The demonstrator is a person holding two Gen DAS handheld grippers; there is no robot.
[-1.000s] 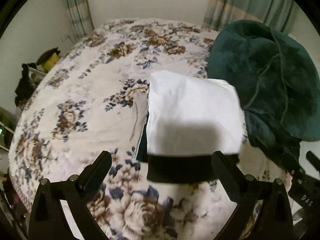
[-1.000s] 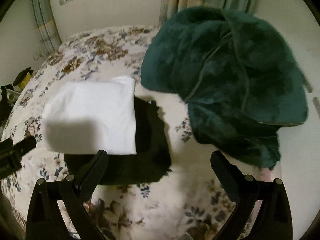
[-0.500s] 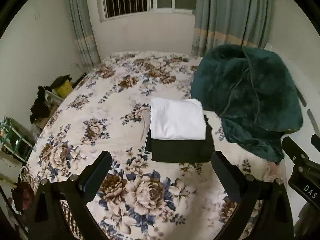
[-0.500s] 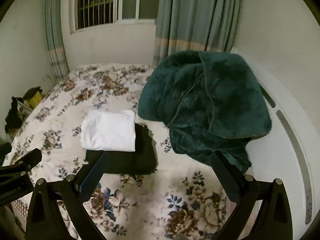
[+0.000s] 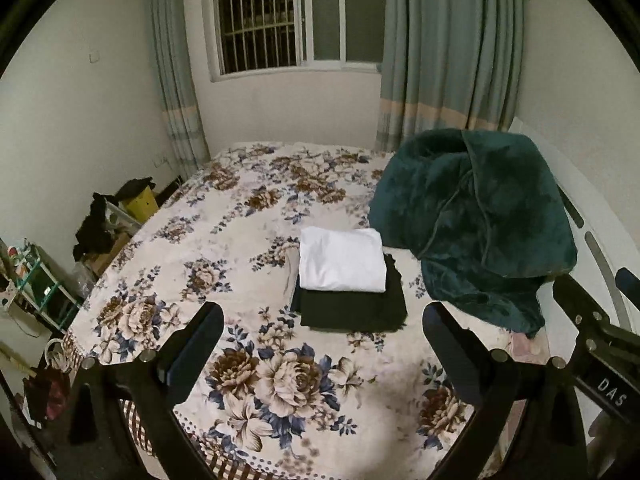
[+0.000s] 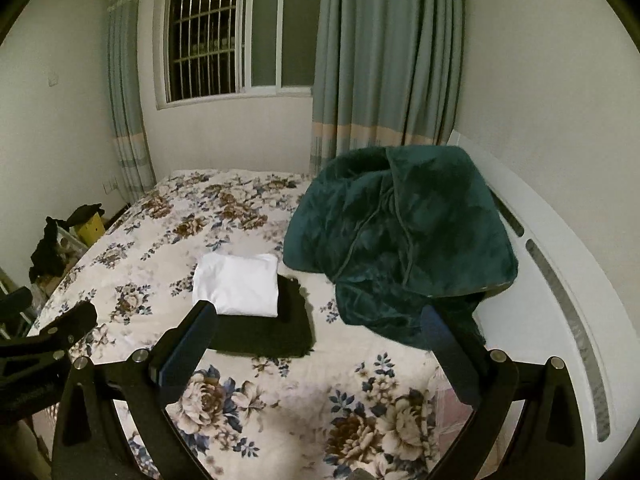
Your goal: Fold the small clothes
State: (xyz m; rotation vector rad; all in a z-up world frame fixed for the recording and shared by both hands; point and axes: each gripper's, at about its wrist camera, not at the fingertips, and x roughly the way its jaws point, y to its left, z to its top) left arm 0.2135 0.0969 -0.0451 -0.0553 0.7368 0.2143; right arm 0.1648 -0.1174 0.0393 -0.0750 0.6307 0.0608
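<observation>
Left wrist view has your left gripper (image 5: 322, 322) spread wide and holding nothing, same for your right gripper (image 6: 320, 324). Both hover above the floral bed (image 5: 224, 240), where the folded white garment (image 5: 341, 259) sits on 1 folded black garment (image 5: 356, 310), beside the green blanket (image 5: 480, 216).

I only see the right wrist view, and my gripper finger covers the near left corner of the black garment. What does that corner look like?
Observer: In the left wrist view the black garment shows its whole near edge, and that corner lies flat on the bed.
Operator: Is the left gripper holding anything?
Observer: No. The left gripper is open, with nothing between its fingers.
Operator: Anything beside the bed that I miss?
Observer: A small green-framed rack stands at the bed's left side.
</observation>
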